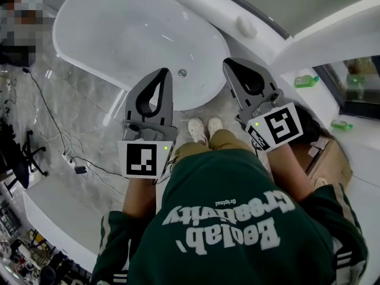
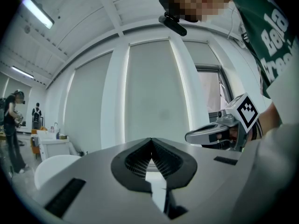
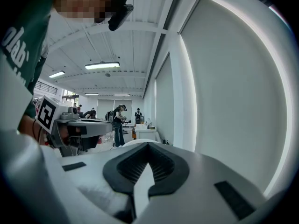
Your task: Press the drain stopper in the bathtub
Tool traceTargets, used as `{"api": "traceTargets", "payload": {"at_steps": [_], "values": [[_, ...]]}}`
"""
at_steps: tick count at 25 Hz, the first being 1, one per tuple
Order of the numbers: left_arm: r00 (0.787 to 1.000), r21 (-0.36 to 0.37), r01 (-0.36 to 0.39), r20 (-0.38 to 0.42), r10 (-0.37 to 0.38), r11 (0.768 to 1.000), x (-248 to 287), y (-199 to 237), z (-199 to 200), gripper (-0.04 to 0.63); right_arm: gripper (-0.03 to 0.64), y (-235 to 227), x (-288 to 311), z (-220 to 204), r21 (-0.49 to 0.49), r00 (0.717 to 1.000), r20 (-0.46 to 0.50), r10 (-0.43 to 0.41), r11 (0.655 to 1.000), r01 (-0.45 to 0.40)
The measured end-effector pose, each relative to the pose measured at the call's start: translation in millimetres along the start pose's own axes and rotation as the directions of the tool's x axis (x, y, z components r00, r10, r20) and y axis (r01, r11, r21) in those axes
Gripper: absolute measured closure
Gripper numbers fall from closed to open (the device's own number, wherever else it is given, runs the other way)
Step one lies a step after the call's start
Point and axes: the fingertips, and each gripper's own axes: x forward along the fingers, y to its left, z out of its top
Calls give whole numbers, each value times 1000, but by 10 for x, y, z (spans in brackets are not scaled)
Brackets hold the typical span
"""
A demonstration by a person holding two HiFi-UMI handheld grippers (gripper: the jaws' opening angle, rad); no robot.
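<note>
A white oval bathtub (image 1: 119,16) lies below me in the head view, with its small round metal drain stopper (image 1: 182,73) on the tub floor near the close end. Both grippers are held level in front of my body, above the tub's near rim. My left gripper (image 1: 164,71) (image 2: 151,139) is shut with nothing in it, its tip just left of the stopper in the picture. My right gripper (image 1: 227,62) (image 3: 148,143) is also shut and empty, to the stopper's right. Each gripper view shows the other gripper beside it and the window wall ahead.
My white shoes (image 1: 205,129) stand on the marble floor at the tub's end. Cables and a power strip (image 1: 77,168) lie at the left. Green bottles (image 1: 306,81) sit on the white ledge at the right, near a cardboard box (image 1: 326,159). People stand far back (image 3: 117,125).
</note>
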Motion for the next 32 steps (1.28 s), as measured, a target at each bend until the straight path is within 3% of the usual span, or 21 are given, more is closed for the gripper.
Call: {"api": "traceTargets", "payload": {"at_steps": [11, 15, 28, 32], "values": [[998, 56, -63, 14, 62, 996, -43, 84, 16, 586, 606, 38, 79, -56, 14, 1000, 1, 21, 1000, -21], [997, 78, -76, -25, 78, 994, -15, 95, -54, 586, 606, 7, 134, -66, 12, 999, -3, 42, 999, -42], [983, 75, -157, -81, 163, 985, 244, 159, -219, 586, 606, -151, 482, -121, 28, 988, 6, 152, 988, -153], [981, 49, -177, -66, 180, 983, 334, 187, -137, 586, 606, -219, 605, -95, 32, 982, 17, 187, 982, -188]]}}
